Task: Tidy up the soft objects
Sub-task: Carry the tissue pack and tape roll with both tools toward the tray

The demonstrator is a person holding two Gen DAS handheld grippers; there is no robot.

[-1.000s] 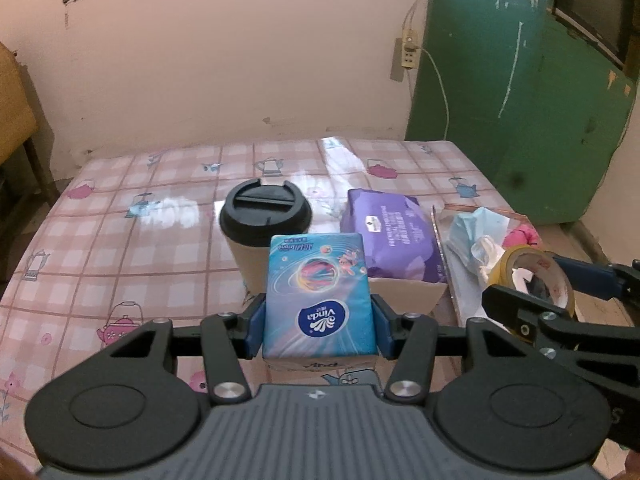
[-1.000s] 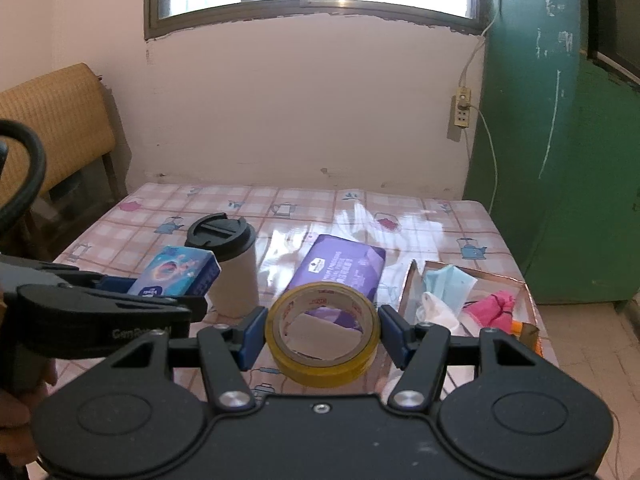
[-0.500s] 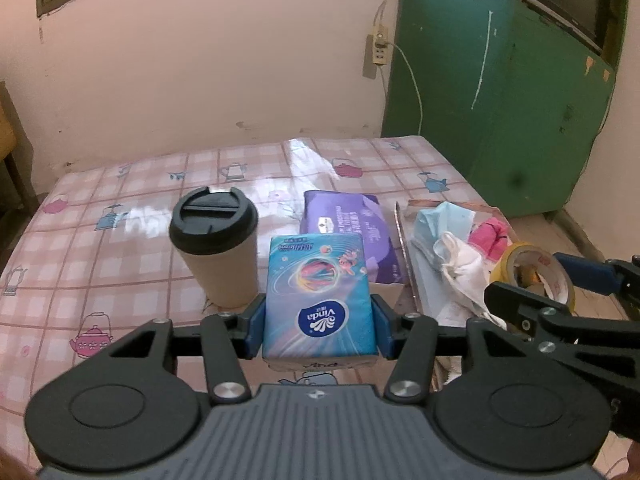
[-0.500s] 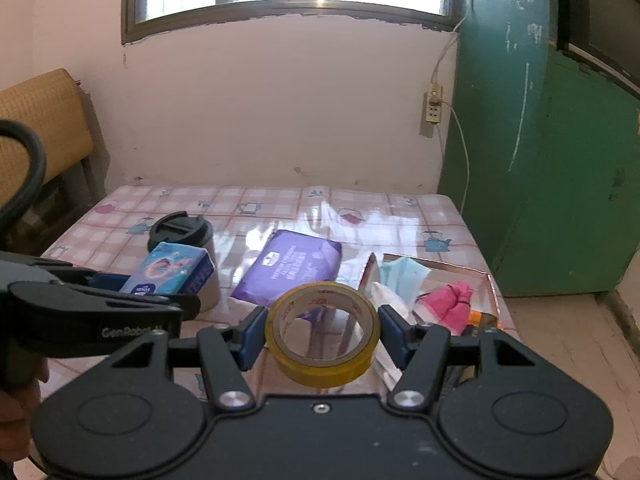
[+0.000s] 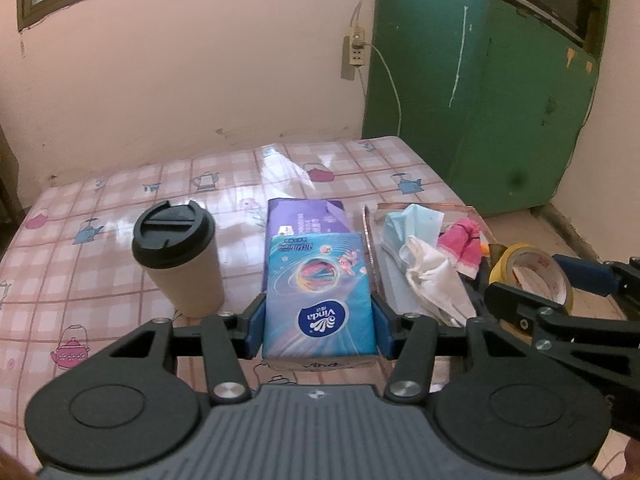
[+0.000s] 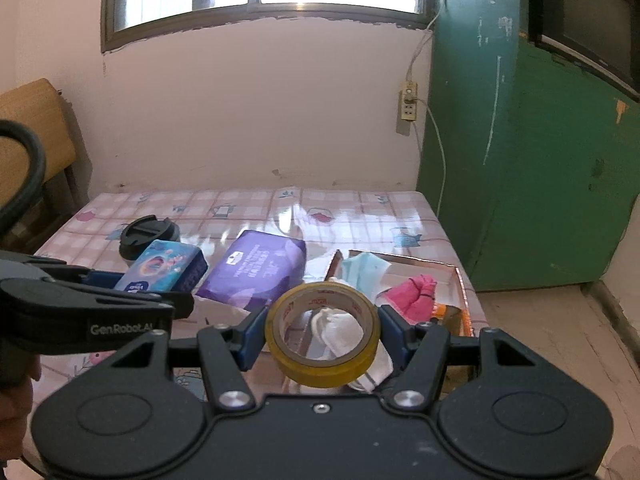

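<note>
Tissue pack (image 5: 319,296) clamped in left fingers, tape roll (image 6: 322,338) in right; box (image 6: 460,280) holds mask (image 6: 366,270), cloths.

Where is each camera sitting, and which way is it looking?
Left wrist: sits on the left gripper, looking forward over the table toward the wall; its fingers squeeze the blue tissue pack.
Right wrist: sits on the right gripper, looking the same way; its fingers squeeze the yellow tape roll.
Both see: the coffee cup, purple pack, box of soft things, and the other gripper.
</note>
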